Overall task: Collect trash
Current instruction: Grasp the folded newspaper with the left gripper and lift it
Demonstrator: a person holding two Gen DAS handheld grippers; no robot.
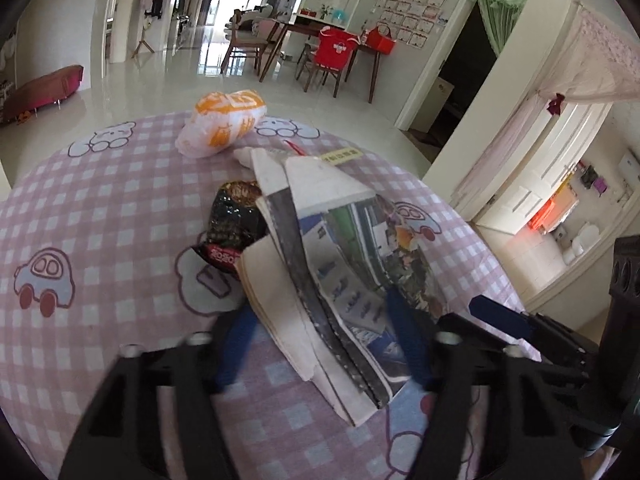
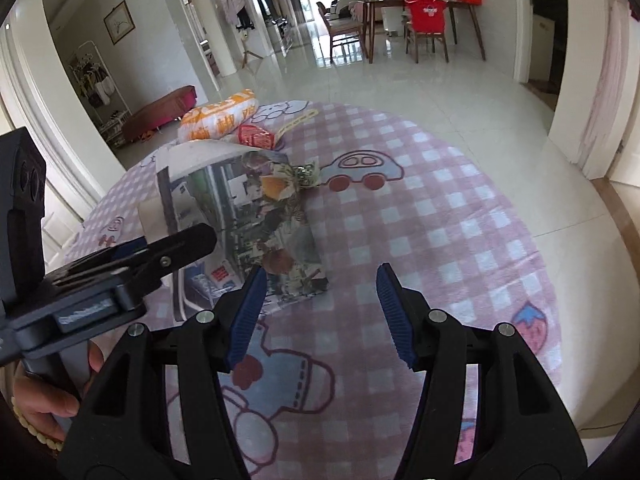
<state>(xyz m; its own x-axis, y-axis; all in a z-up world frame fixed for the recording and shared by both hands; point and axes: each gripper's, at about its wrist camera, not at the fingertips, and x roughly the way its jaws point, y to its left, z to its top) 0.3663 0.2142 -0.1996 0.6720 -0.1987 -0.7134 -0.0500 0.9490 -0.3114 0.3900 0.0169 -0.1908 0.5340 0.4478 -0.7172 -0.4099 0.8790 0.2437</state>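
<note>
A folded newspaper [image 1: 344,264] lies on the tabletop [image 1: 100,216], which is covered with a pink-and-white checked cloth printed with cartoon cars and bears. The paper is folded into a long, thick wedge: its outer page shows colour photographs and blue print, a dark band runs along its length, and plain cream inner sheets stick out at the near left edge. Its far end is creased into a pale triangular point.

The left gripper [image 1: 320,344] straddles the near end of the newspaper, one blue finger [image 1: 236,348] on the left side and the other on the right, which looks to lie against the printed face. No earlier view is given and the fingers are blurred, so I cannot tell whether they press the paper or only flank it.

Tucked against the newspaper's left side is a crumpled dark wrapper [image 1: 234,224] with a red patch at its near end. Beyond it, near the far edge of the tabletop, sits a bunched orange-and-white plastic bag [image 1: 222,122]. From the right wrist view a small red packet [image 2: 256,136] lies between that bag and the newspaper's far end.

The right gripper [image 2: 320,312] hangs over bare cloth just right of the newspaper, its blue ribbed fingers [image 2: 246,316] spread apart with nothing between them.
</note>
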